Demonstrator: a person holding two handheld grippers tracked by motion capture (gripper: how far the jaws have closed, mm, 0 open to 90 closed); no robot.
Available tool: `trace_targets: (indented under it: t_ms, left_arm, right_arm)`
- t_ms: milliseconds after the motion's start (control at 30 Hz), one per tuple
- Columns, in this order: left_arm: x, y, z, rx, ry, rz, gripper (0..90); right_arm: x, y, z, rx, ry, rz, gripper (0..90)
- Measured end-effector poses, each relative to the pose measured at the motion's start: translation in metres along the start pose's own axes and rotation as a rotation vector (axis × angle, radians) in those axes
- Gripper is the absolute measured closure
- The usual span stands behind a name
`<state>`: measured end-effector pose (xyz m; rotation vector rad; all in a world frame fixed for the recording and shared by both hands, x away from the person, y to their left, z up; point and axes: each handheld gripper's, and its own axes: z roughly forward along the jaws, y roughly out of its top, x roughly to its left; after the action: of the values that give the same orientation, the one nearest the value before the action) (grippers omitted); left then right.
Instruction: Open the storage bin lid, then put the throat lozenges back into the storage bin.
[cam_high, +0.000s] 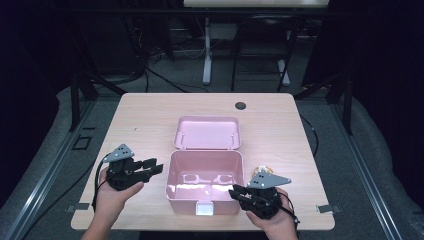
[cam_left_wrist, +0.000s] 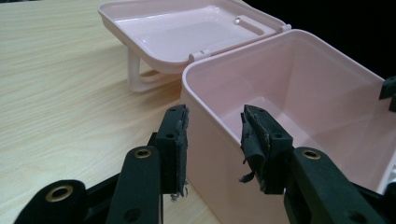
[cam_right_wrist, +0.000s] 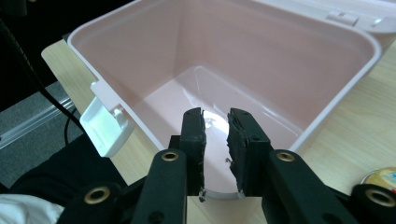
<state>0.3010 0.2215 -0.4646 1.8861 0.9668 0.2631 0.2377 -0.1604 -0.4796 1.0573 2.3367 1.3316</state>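
One pink box, lid already open, interior empty; left gripper beside it, jaws parted, empty; right gripper at its rim, jaws narrow, empty. Filling remains.

We see table lit evenly from above; room around it falls into near black. Glare patch sits on floor of pink box, bright again in right gripper view. High view looks soft, low in detail. In gripper views we find near black jaws slightly blurred, wood grain sharp, far corners dark, box walls bowed toward edges.
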Motion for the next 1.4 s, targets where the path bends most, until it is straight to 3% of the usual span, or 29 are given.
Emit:
trace_targets:
  t_ms: [267, 433, 533, 733, 767, 1033, 1100, 1167, 1233, 1300, 1400]
  left_arm:
    - [-0.003, -0.002, -0.001, 0.005, -0.005, 0.011, 56.1]
    - [-0.003, -0.001, -0.001, 0.008, -0.02, 0.008, 56.5]
    - [-0.004, -0.001, -0.001, 0.012, -0.021, 0.014, 55.2]
    - [-0.007, -0.002, 0.0, 0.03, -0.022, 0.027, 52.6]
    - [-0.009, -0.002, 0.001, 0.051, -0.01, 0.042, 52.6]
    - [-0.013, -0.002, 0.002, 0.048, -0.016, 0.078, 50.0]
    - [-0.015, -0.001, 0.0, 0.045, -0.003, 0.096, 48.8]
    - [-0.016, 0.0, -0.001, 0.044, -0.008, 0.094, 48.1]
    - [-0.015, 0.0, -0.002, 0.031, -0.008, 0.089, 47.8]
    - [-0.014, -0.001, -0.003, 0.025, 0.002, 0.097, 47.9]
    - [-0.009, -0.001, -0.006, 0.031, 0.013, 0.084, 47.9]
  right_arm:
    - [-0.005, 0.009, -0.006, -0.041, 0.007, 0.028, 58.9]
    - [-0.006, 0.014, -0.011, -0.061, 0.012, 0.014, 53.5]
    - [-0.011, 0.019, -0.016, -0.081, 0.009, 0.015, 47.3]
    - [-0.026, 0.027, -0.02, -0.119, -0.028, 0.012, 43.5]
    - [-0.033, 0.029, -0.021, -0.104, -0.03, 0.017, 42.9]
    - [-0.053, 0.038, -0.022, -0.036, -0.101, 0.02, 36.6]
    - [-0.062, 0.042, -0.02, 0.011, -0.138, 0.008, 29.5]
    - [-0.065, 0.043, -0.018, 0.034, -0.152, 0.002, 28.3]
    - [-0.073, 0.046, -0.015, 0.092, -0.181, -0.011, 24.6]
    - [-0.075, 0.047, -0.014, 0.111, -0.192, -0.018, 24.0]
    - [-0.086, 0.05, -0.007, 0.188, -0.22, -0.031, 23.5]
